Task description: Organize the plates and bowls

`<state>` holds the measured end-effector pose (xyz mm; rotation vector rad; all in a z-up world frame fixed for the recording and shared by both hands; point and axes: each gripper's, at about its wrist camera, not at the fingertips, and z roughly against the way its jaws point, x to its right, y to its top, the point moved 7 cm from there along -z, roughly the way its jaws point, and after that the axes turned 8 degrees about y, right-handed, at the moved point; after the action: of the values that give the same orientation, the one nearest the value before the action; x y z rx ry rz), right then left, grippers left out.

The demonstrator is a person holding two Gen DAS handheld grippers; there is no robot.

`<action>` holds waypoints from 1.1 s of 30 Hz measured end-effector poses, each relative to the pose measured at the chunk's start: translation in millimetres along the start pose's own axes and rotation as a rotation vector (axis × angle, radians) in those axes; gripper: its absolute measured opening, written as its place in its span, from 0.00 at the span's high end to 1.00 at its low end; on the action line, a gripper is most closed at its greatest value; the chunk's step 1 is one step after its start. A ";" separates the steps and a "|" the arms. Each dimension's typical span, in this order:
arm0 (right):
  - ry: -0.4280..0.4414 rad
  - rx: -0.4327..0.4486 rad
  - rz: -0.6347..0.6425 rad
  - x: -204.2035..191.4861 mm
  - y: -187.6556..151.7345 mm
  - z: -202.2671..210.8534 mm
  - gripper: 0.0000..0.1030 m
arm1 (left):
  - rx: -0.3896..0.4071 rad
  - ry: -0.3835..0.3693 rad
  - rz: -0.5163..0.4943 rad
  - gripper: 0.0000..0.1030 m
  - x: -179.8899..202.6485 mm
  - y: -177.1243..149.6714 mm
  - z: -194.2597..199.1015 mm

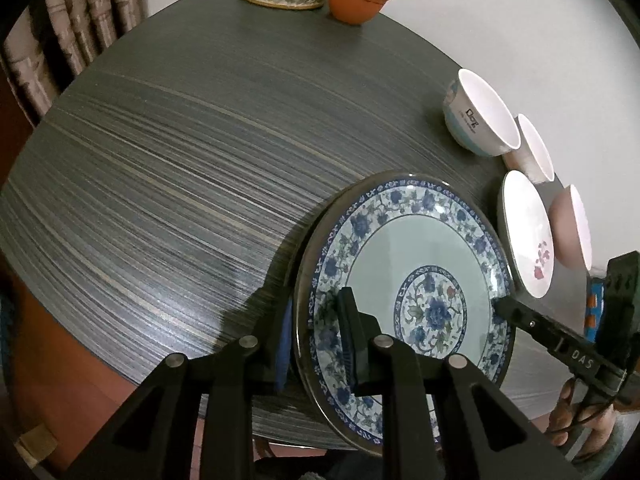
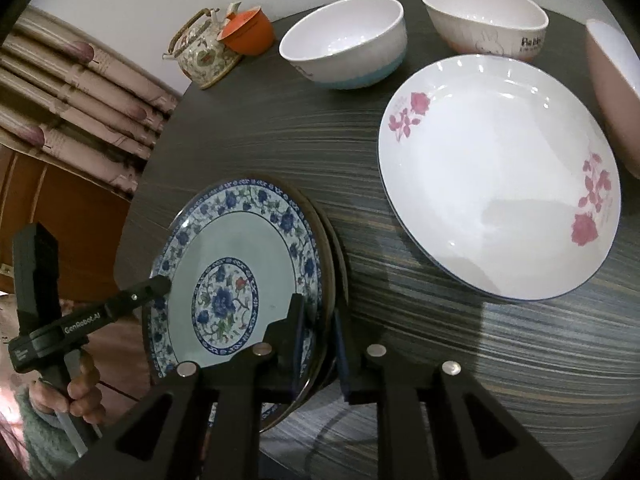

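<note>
Blue-patterned plate is being held at the desk edge, gripped from both sides. Left gripper fingers are pinching its rim at 9 o'clock; right gripper fingers are pinching the rim at 3 o'clock. In the right wrist view, the white rose plate is lying toward 1 o'clock, just beside the held plate, nearer the right hand. Three bowls are standing beyond it. Judged next move: carrying toward 1 o'clock.
</note>
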<state>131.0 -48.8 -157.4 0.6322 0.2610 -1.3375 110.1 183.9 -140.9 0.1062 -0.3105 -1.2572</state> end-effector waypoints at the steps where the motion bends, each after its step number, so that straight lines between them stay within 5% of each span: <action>1: -0.005 0.001 0.003 -0.3 0.4 0.6 0.84 | 0.002 0.006 -0.007 0.81 1.5 -0.5 -0.5; 24: -0.037 0.004 0.041 -10.3 -2.2 0.9 0.77 | 0.043 0.180 -0.095 0.66 14.0 -7.1 -12.7; 33: -0.029 0.019 0.037 -6.2 -7.7 7.9 0.76 | 0.110 0.259 -0.161 0.50 23.4 -6.1 -11.5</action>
<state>120.7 -48.9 -149.9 0.6308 0.2125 -1.3137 114.2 158.8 -149.3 0.3916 -0.1480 -1.3684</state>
